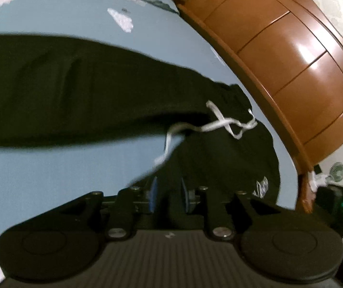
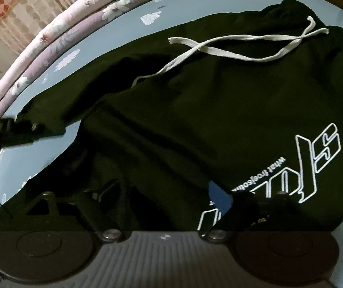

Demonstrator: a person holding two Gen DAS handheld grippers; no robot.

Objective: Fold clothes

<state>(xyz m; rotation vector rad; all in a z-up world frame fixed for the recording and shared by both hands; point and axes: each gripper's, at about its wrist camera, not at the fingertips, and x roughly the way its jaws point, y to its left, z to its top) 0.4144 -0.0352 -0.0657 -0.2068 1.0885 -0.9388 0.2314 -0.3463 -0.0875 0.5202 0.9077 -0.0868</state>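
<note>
right gripper (image 2: pixel 171 204) jaws: buried under black garment (image 2: pixel 195 120) | garment's printed lettering (image 2: pixel 315 163): partly covered

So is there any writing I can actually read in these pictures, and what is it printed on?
"what froejso..." small white line, upside down, on the black sweatpants; its end is hidden by the right gripper.
Large outlined logo on the same sweatpants: stylised, upside down, partly covered; I cannot read it surely.
White print on the sweatpants, left wrist view: too blurred.
Embossed marks on the wooden headboard: unreadable.

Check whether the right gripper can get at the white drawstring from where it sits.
Probably yes. The drawstring lies loose and uncovered on top of the black hoodie, but the right gripper looks shut on hoodie cloth and must release first.
</note>
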